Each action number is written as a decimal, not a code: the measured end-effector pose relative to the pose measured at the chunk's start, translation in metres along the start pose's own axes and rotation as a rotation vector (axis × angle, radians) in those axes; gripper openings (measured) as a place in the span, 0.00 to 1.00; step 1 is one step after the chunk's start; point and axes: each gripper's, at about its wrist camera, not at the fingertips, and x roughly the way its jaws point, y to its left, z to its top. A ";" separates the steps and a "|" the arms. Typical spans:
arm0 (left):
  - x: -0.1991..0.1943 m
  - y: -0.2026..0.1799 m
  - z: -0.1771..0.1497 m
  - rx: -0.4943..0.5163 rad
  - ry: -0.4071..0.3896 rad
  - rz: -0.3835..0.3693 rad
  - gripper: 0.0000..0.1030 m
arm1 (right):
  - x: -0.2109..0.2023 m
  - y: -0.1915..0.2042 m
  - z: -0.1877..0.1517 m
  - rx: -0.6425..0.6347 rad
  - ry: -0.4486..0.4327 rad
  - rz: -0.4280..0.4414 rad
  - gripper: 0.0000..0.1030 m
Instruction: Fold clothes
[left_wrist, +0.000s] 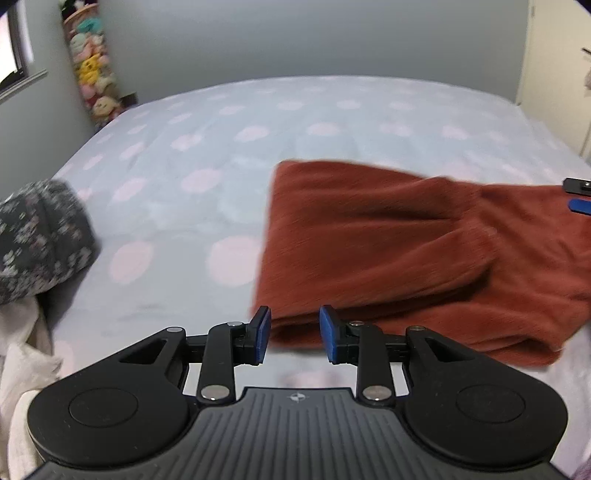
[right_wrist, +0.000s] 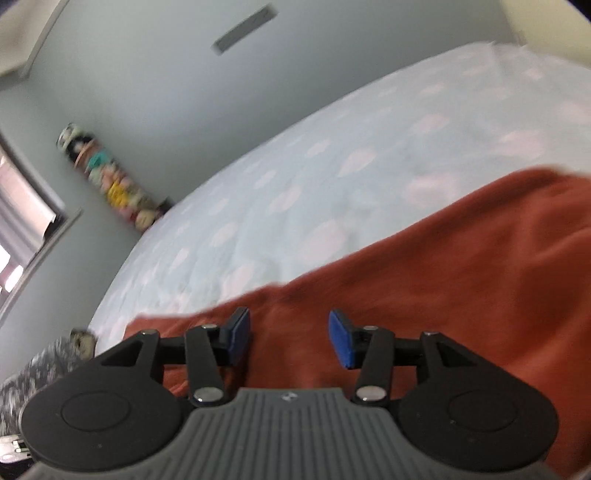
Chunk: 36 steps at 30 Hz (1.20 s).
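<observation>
A rust-red garment (left_wrist: 417, 251) lies partly folded on the bed, right of centre in the left wrist view. My left gripper (left_wrist: 295, 334) is open and empty, its blue pads at the garment's near left corner, not closed on it. In the right wrist view the same garment (right_wrist: 461, 280) fills the lower right. My right gripper (right_wrist: 290, 338) is open and empty just above the cloth; its tips (left_wrist: 578, 195) show at the right edge of the left wrist view. Both views are motion-blurred.
The bed has a pale blue cover with pink spots (left_wrist: 229, 155). A dark floral garment (left_wrist: 40, 240) and white clothes (left_wrist: 22, 354) lie at the left. A column of plush toys (left_wrist: 94, 74) stands in the far corner by a window.
</observation>
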 end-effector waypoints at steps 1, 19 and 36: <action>-0.001 -0.004 0.002 0.005 -0.007 -0.012 0.26 | -0.014 -0.007 0.004 0.006 -0.025 -0.017 0.49; -0.007 -0.078 0.008 0.079 0.015 -0.043 0.30 | -0.075 -0.176 0.008 0.159 -0.007 -0.178 0.49; -0.009 -0.127 0.012 0.181 0.011 -0.069 0.31 | -0.080 -0.201 0.022 0.262 -0.070 -0.104 0.39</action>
